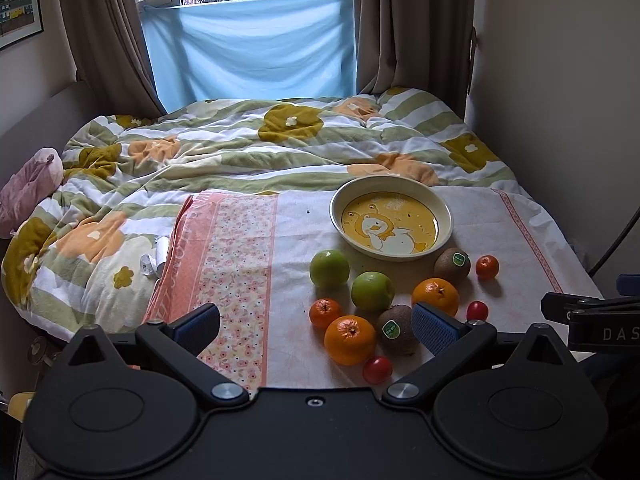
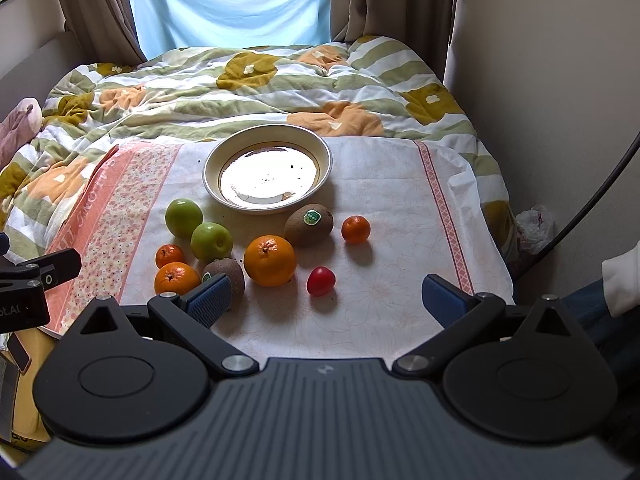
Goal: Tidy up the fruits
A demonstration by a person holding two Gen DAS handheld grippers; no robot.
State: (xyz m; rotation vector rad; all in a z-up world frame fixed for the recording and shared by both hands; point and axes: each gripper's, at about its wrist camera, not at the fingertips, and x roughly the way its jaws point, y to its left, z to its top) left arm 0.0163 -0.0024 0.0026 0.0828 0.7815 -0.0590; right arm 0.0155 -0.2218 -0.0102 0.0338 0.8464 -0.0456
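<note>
An empty cream bowl (image 1: 391,219) with a yellow duck picture stands on the pink-and-white cloth (image 1: 240,264); it also shows in the right wrist view (image 2: 267,168). In front of it lie two green apples (image 1: 329,268) (image 1: 372,291), two oranges (image 1: 350,339) (image 1: 435,296), two small tangerines (image 1: 325,312) (image 1: 487,267), two kiwis (image 1: 398,330) (image 1: 452,265) and two cherry tomatoes (image 1: 377,369) (image 1: 477,310). My left gripper (image 1: 316,326) is open and empty, near the front fruits. My right gripper (image 2: 328,298) is open and empty, with a tomato (image 2: 321,280) between its fingers' line.
The cloth lies on a bed with a green, white and orange flowered quilt (image 1: 240,148). A pink soft toy (image 1: 28,188) lies at the left. A wall (image 1: 560,80) stands close on the right. Curtains and a blue sheet (image 1: 248,48) hang at the back.
</note>
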